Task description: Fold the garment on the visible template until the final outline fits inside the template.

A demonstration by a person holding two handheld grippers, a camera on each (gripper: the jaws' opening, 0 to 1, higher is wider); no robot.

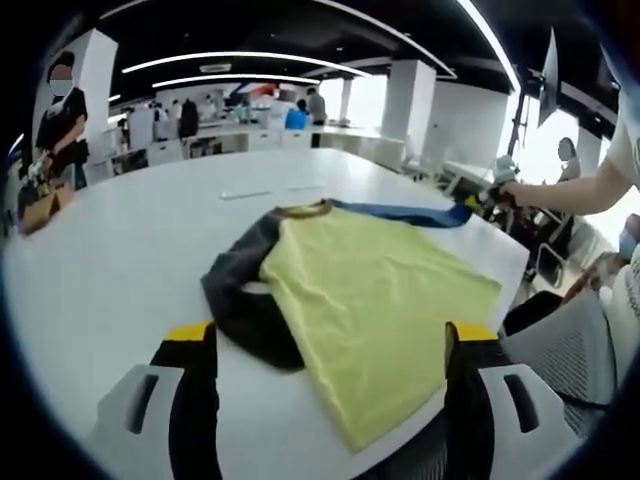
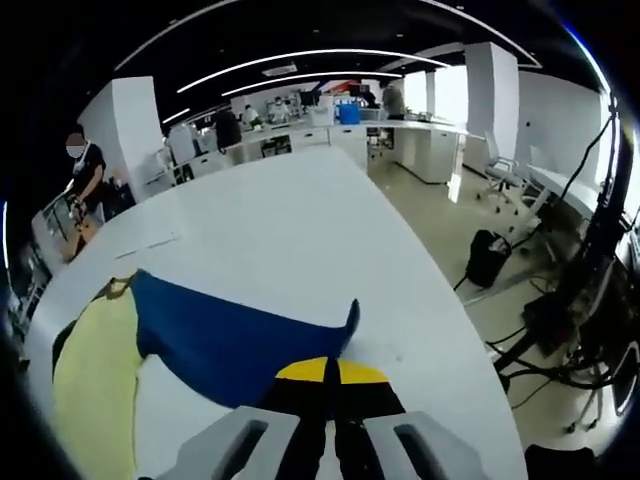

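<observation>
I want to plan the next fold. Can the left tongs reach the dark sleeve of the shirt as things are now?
Probably yes. The left tongs are open and hold nothing, and the dark sleeve lies flat on the white table just ahead of them, with nothing between.

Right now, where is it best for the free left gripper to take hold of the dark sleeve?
Probably the dark sleeve at its outer cuff, approached from the bare table. That end lies free, beside the yellow body. The left gripper is open; the right gripper already pinches the blue sleeve.
</observation>
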